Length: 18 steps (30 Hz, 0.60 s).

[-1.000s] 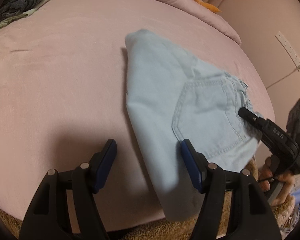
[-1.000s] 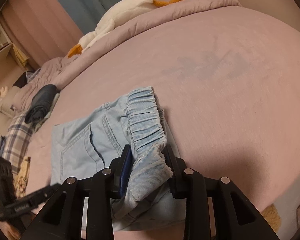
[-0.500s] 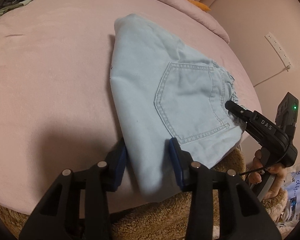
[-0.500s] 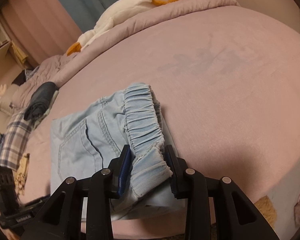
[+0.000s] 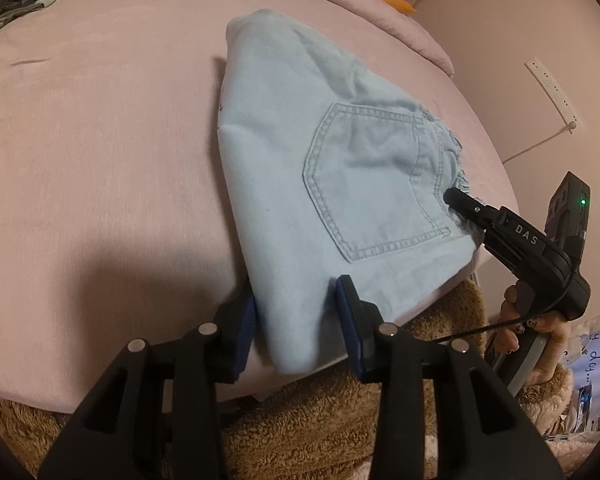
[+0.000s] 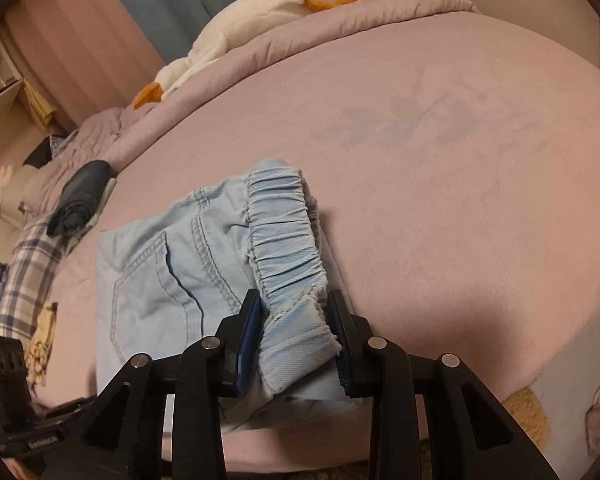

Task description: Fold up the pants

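- Left wrist view: the pants lie folded on the bed, near its front edge, back pocket up.
- The left tongs straddle the near corner of the fold, blue pads on both sides of the cloth. The gap looks about as wide as the bundle, so I cannot tell whether they grip or only bracket it.
- The right tongs meet the waistband end at the far right of this view; a hand holds their grip.
- Right wrist view: the right tongs are closed down onto the elastic waistband, which bunches up between the pads.
- The pants spread out to the left of that grip, flat on the bed; a goose toy and a dark bundle lie well apart.
- Judgement: the next fold likely needs both corners lifted together.
- Firm up the left hold before raising, or that corner may slip and skew the fold.
- Keep both ends level and the edge taut; move slowly so the layers do not slide.
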Each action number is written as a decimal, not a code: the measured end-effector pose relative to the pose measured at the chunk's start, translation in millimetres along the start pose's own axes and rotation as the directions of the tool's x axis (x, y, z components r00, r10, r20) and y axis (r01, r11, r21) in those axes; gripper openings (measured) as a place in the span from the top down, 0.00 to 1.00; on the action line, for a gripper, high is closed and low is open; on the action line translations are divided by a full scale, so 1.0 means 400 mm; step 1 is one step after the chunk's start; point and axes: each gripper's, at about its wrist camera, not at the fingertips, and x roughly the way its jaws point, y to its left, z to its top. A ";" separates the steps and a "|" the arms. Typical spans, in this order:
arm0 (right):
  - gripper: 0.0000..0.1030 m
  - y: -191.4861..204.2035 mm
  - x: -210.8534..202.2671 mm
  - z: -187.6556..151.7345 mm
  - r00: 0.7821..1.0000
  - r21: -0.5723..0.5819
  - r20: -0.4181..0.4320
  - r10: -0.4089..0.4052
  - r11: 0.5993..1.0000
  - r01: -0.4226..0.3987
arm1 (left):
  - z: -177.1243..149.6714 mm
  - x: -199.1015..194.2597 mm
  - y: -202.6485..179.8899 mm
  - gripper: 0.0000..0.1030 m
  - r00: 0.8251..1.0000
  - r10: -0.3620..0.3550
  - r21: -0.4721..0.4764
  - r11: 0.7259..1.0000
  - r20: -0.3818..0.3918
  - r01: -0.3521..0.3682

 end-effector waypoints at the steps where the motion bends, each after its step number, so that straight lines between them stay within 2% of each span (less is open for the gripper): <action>1: 0.70 0.001 -0.002 0.000 1.000 0.001 -0.002 -0.002 1.000 0.002 | 0.003 -0.002 -0.001 0.60 1.000 0.001 -0.003 1.000 -0.005 -0.001; 2: 0.69 0.002 -0.005 0.001 1.000 0.000 -0.003 -0.005 1.000 0.005 | 0.008 -0.005 -0.004 0.55 1.000 0.004 -0.005 1.000 -0.009 -0.004; 3: 0.69 0.005 -0.012 0.001 1.000 -0.005 -0.005 -0.009 1.000 0.009 | 0.013 -0.014 -0.005 0.42 1.000 0.010 -0.009 1.000 -0.004 -0.010; 4: 0.64 0.007 -0.019 0.003 1.000 -0.010 -0.009 -0.011 1.000 0.011 | 0.022 -0.034 -0.007 0.33 0.999 0.025 -0.013 1.000 0.031 -0.024; 5: 0.60 0.008 -0.026 0.003 1.000 -0.014 -0.012 -0.014 1.000 0.014 | 0.029 -0.053 -0.008 0.14 0.996 0.036 -0.009 0.999 0.077 -0.036; 6: 0.49 0.007 -0.038 0.007 1.000 -0.020 -0.007 -0.020 1.000 0.019 | 0.039 -0.069 -0.012 0.04 0.991 0.046 0.004 0.999 0.124 -0.047; 7: 0.36 0.004 -0.053 0.010 1.000 -0.026 0.012 -0.021 0.999 0.022 | 0.052 -0.077 -0.013 0.03 0.986 0.056 0.014 0.998 0.156 -0.059; 9: 0.23 -0.012 -0.079 0.022 0.999 -0.027 0.048 0.002 1.000 -0.001 | 0.075 -0.069 -0.006 0.03 0.985 0.073 0.007 0.997 0.153 -0.075; 14: 0.23 -0.051 -0.041 0.050 0.997 0.005 -0.028 0.075 0.997 -0.075 | 0.113 0.018 0.029 0.07 0.998 0.003 -0.088 0.996 0.059 0.002; 16: 0.23 -0.062 -0.002 0.052 0.990 0.030 -0.080 0.115 0.993 -0.113 | 0.114 0.047 0.029 0.10 1.000 0.000 -0.104 0.995 0.027 0.003; 18: 0.23 -0.061 0.031 0.048 0.981 0.046 -0.122 0.153 0.988 -0.149 | 0.117 0.061 0.013 0.10 0.998 0.016 -0.061 0.998 0.056 -0.012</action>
